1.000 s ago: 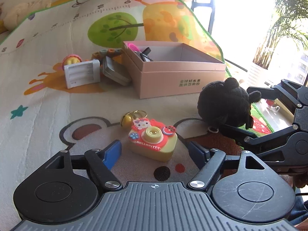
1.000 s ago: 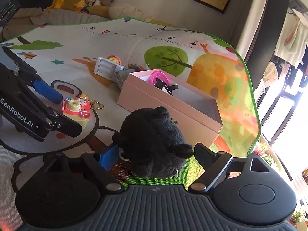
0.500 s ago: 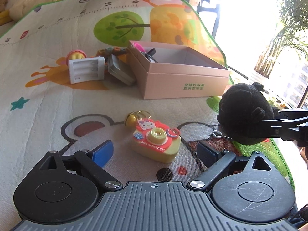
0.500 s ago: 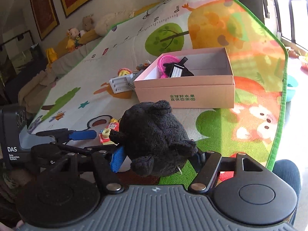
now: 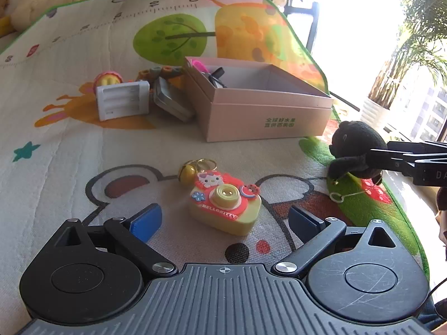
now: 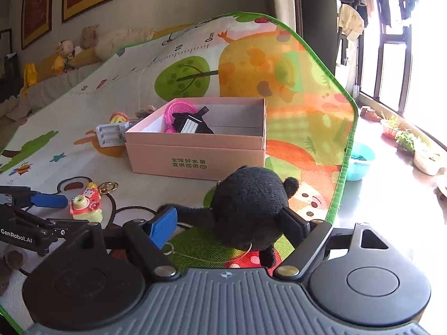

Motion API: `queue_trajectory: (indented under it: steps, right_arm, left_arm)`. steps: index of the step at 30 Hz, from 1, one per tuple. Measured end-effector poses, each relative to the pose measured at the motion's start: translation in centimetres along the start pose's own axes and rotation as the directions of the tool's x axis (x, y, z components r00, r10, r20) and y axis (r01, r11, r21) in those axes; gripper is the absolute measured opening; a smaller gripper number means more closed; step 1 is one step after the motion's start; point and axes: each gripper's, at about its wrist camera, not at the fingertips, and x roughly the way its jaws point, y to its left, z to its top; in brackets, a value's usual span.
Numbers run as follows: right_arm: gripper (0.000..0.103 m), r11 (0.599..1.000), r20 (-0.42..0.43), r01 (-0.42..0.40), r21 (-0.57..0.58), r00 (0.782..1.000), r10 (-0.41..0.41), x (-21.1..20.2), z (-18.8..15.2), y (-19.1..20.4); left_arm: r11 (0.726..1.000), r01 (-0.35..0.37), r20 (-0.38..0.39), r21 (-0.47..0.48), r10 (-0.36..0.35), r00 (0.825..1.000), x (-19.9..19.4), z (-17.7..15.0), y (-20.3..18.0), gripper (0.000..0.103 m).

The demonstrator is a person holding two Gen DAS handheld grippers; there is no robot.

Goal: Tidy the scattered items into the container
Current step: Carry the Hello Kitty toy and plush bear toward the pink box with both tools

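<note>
My right gripper [image 6: 232, 223] is shut on a black plush toy [image 6: 248, 209] and holds it above the mat, short of the pink box [image 6: 198, 150]; the plush also shows in the left wrist view [image 5: 354, 148]. The box is open and holds a pink item [image 6: 178, 111] and a black item [image 6: 190, 122]. My left gripper [image 5: 223, 220] is open, its fingers either side of a yellow and red toy camera keychain [image 5: 226, 203] lying on the mat. The camera also shows in the right wrist view [image 6: 85, 206].
A white ribbed holder [image 5: 121, 99], a grey tin [image 5: 171, 102] and a small pink and yellow toy [image 5: 107, 76] lie left of the box. The play mat [image 5: 69, 145] ends at a green edge on the right, with floor and plant pots beyond.
My right gripper has lifted the black plush off the mat and swung it to face the box. My left gripper has drawn back a little; the camera stays between its fingers.
</note>
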Motion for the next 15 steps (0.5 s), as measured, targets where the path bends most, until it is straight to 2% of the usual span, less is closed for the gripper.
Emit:
queue_trajectory:
  steps: [7, 13, 15]
  right_arm:
    - [0.082, 0.998, 0.019, 0.053, -0.027, 0.998, -0.053, 0.8, -0.3, 0.3]
    - [0.092, 0.999, 0.037, 0.035, 0.023, 0.999, -0.036, 1.9, 1.0, -0.5]
    - [0.095, 0.999, 0.010, 0.041, 0.009, 0.999, -0.041, 2.8, 1.1, -0.6]
  left_arm:
    - [1.000, -0.002, 0.000, 0.002, 0.002, 1.000, 0.0, -0.1, 0.0, 0.100]
    - [1.000, -0.001, 0.000, 0.001, 0.001, 1.000, 0.0, -0.1, 0.0, 0.100]
    - [1.000, -0.001, 0.000, 0.001, 0.001, 1.000, 0.0, 0.0, 0.0, 0.100]
